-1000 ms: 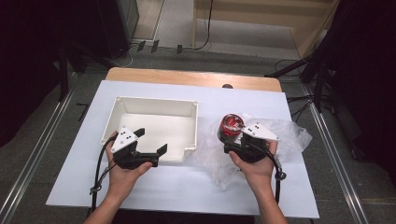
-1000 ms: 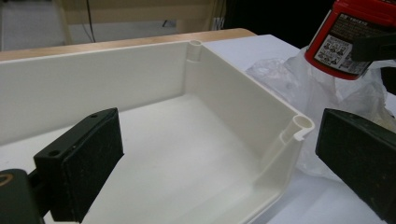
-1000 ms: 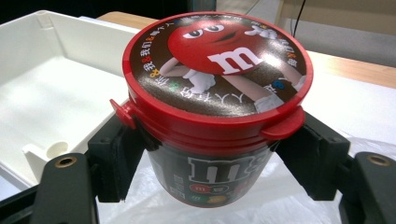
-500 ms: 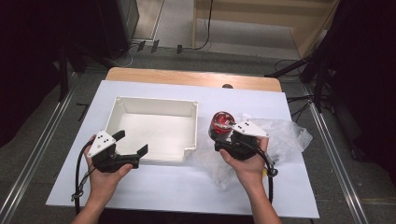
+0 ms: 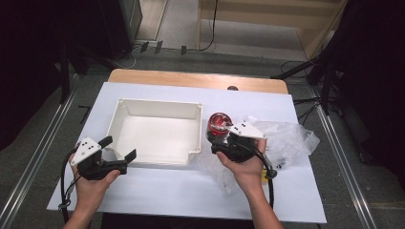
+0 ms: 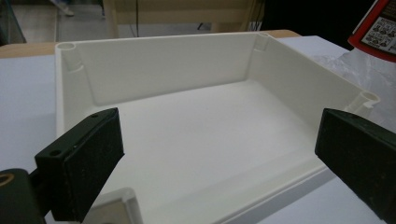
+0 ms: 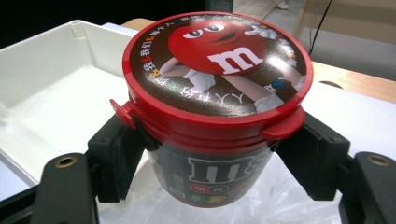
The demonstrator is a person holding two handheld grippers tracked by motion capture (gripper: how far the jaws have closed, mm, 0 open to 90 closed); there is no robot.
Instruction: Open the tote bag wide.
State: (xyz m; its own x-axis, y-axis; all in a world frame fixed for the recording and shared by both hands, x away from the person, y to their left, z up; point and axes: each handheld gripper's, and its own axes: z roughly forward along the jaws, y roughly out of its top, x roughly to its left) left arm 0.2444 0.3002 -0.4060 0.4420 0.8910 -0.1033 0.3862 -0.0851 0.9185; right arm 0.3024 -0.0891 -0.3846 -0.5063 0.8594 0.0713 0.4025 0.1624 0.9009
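While sitting on white-covered bench [image 5: 181,191], shallow white rectangular plastic tray [image 5: 119,121] lying empty. Crumpled clear plastic bag [image 5: 291,138] lying right of tray. Left gripper [image 5: 117,148] hovering at tray's near-left corner, jaws spread wide, grasping nothing. Right gripper [image 5: 220,138] clenching jaws on red-lidded round M&M's candy tub [image 7: 215,107], lifted over bag, just beside tray's right wall. Risk, as judgement: jaws gripping under lid rim; smooth tapered body possibly slipping, or lid popping. Lid showing white "m"; side reading "m&m's".
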